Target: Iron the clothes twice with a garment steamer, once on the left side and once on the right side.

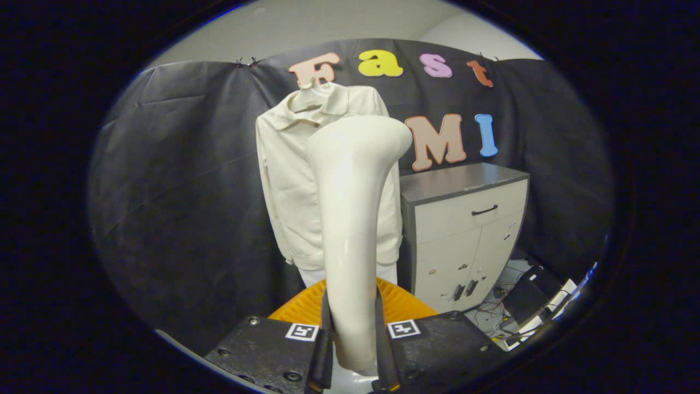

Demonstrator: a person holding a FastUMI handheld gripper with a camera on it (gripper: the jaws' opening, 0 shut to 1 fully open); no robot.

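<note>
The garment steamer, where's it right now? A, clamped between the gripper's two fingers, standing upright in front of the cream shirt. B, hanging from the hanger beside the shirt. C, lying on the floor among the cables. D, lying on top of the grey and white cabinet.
A: the garment steamer stands upright with its handle pressed between both fingers of the gripper, its head in front of the hanging cream shirt.

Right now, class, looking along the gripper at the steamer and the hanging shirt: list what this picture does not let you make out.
- Steamer head face: turned away toward the shirt, so any contact is unclear.
- Middle of the shirt: covered by the steamer.
- Steamer handle's lower end: hidden between the gripper fingers.
- Orange object: mostly behind steamer and fingers.
- Clutter beside the cabinet: too small.
</note>
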